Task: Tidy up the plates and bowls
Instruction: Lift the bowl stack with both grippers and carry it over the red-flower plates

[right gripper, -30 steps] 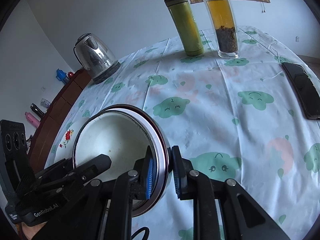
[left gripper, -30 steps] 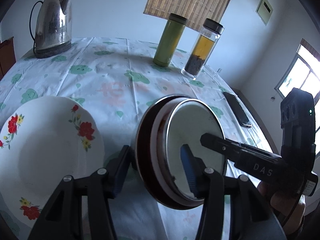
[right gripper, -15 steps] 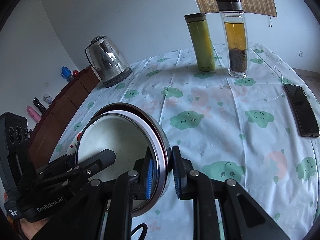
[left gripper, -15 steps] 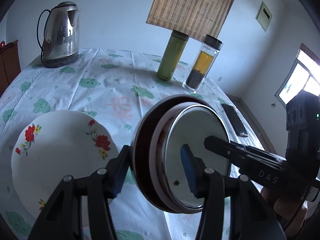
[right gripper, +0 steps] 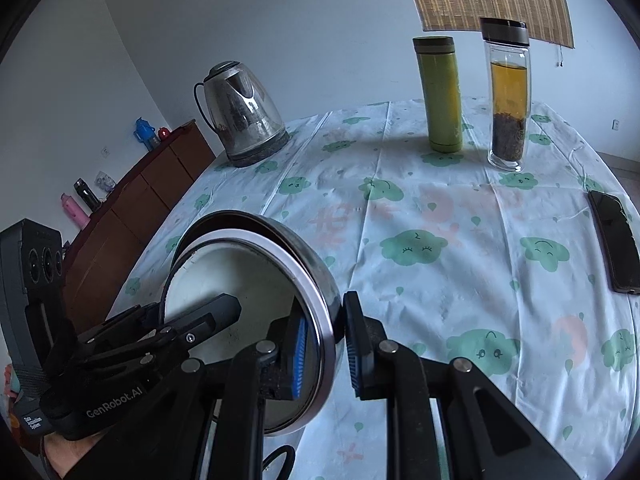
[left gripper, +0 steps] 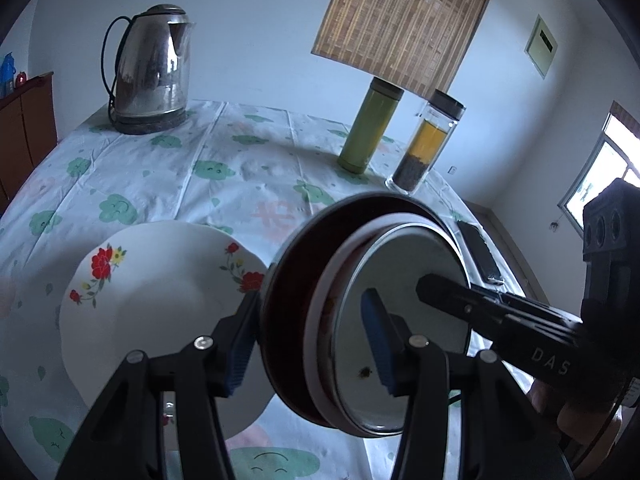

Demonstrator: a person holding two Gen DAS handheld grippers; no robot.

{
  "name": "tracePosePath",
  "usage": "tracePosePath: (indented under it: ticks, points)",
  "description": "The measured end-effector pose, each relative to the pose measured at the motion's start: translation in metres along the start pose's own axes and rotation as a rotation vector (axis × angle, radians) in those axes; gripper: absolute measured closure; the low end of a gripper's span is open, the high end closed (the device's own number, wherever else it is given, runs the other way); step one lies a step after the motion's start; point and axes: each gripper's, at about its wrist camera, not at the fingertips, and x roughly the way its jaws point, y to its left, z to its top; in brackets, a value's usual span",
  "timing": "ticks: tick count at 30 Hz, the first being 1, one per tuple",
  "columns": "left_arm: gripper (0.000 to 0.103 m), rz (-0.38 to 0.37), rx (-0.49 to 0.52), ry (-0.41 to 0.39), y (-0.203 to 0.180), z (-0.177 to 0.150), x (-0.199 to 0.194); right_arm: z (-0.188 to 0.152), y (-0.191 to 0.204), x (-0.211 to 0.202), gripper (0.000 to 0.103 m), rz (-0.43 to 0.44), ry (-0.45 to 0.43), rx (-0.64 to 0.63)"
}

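Both grippers held one stack of bowls (left gripper: 384, 304) tipped on edge above the table (left gripper: 208, 176), clear of the cloth; the stack was a dark outer bowl with a white one nested in it and a steel-rimmed, white-lined bowl innermost. The left gripper (left gripper: 308, 340) clamped the whole stack, one blue pad on the dark outer wall and the other inside the innermost bowl; the right gripper (right gripper: 324, 352) pinched the steel rim (right gripper: 320, 320) from the opposite side, one pad inside and one outside. The innermost bowl held nothing but a small dark speck near its lower edge. A white plate (left gripper: 160, 304) with red flowers lay flat on the cloth just left of the stack, bare of food. Farther back stood a steel kettle (left gripper: 150, 72) with its lid shut, a green flask (left gripper: 370, 128) with its cap on, and a clear bottle (left gripper: 426, 146) holding amber liquid over a dark layer of leaves; a phone (right gripper: 616, 240) lay flat near the right edge.
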Motion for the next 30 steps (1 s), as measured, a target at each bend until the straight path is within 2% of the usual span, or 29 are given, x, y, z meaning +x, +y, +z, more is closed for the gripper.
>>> tracePosePath:
  ticks: [9,18,30]
  points:
    - [0.054,-0.003,-0.036,-0.015,0.021,0.0,-0.017,0.003,0.022,0.007,0.084,0.017,0.017,-0.024]
    - [0.054,0.018,-0.051,-0.024,0.041,-0.004,-0.028,0.008,0.049,0.006,0.084,0.035,0.016,-0.064]
    - [0.054,0.059,-0.076,-0.044,0.07,-0.003,-0.044,0.005,0.08,0.027,0.084,0.053,0.056,-0.102]
